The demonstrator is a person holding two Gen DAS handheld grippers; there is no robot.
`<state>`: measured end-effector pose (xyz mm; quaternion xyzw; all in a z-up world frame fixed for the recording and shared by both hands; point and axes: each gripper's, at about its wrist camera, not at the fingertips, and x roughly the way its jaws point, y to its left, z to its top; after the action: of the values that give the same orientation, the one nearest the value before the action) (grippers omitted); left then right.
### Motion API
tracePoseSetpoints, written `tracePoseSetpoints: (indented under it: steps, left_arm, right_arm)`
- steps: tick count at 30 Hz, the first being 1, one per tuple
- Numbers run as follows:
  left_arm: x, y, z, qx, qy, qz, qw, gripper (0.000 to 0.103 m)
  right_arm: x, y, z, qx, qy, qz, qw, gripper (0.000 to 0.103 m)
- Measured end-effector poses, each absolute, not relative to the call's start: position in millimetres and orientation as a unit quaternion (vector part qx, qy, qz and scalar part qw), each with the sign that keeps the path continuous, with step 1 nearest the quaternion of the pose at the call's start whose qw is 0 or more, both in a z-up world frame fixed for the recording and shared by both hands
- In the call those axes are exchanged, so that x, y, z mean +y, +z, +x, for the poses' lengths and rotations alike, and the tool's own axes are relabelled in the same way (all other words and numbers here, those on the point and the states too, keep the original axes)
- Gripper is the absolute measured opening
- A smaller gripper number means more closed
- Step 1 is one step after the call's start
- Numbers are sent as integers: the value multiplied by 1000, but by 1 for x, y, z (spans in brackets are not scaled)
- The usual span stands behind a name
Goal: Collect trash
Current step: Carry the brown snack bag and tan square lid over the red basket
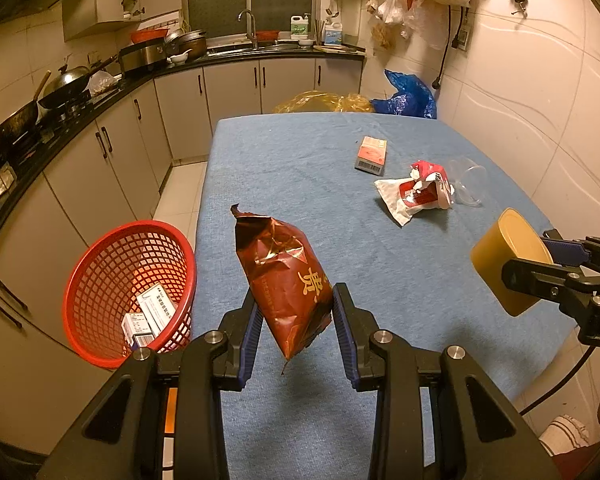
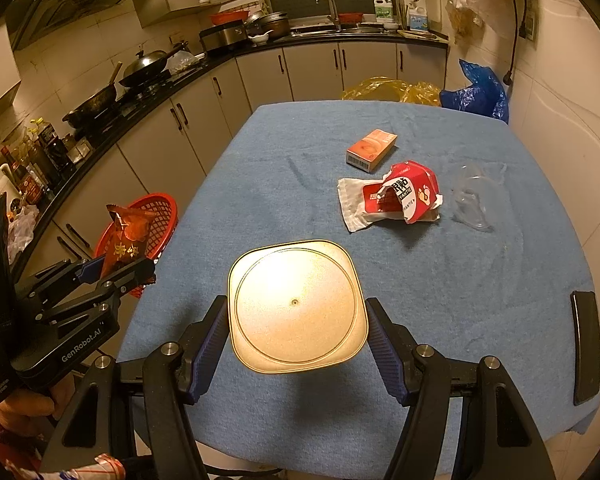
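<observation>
Kitchen table [image 1: 300, 168]; bag [image 1: 288, 280] between jaws (lifted)

We count one snack bag [image 1: 286, 280], one gold tin [image 2: 296, 306], one orange box [image 1: 371, 155], one torn red carton [image 2: 404, 198], one clear cup [image 1: 468, 180], one red basket [image 1: 100, 264] holding two small boxes [image 1: 148, 320].

A: Table [image 1: 284, 168] layout, left wrist view?
B: Small box [image 1: 371, 155] at 1 o'clock; torn carton [image 1: 424, 192] on wrapper just before it, clear cup [image 1: 469, 181] touching its rt side.
A: Basket [image 1: 100, 264]?
B: 9 o'clock, off table's left edge; boxes [image 1: 150, 316] in it.
</observation>
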<state>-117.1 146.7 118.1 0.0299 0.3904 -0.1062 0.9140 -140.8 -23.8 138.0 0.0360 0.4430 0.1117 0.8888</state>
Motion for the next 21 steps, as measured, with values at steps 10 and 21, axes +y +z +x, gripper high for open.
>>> tracePoseSetpoints:
  steps: [10, 21]
  left_arm:
    - [155, 116, -116, 391, -99, 28, 914, 33]
    - [173, 116, -115, 394, -78, 17, 916, 33]
  right_arm:
    - [-18, 138, -134, 445, 117, 35, 887, 71]
    - [-3, 137, -124, 446, 135, 26, 884, 71]
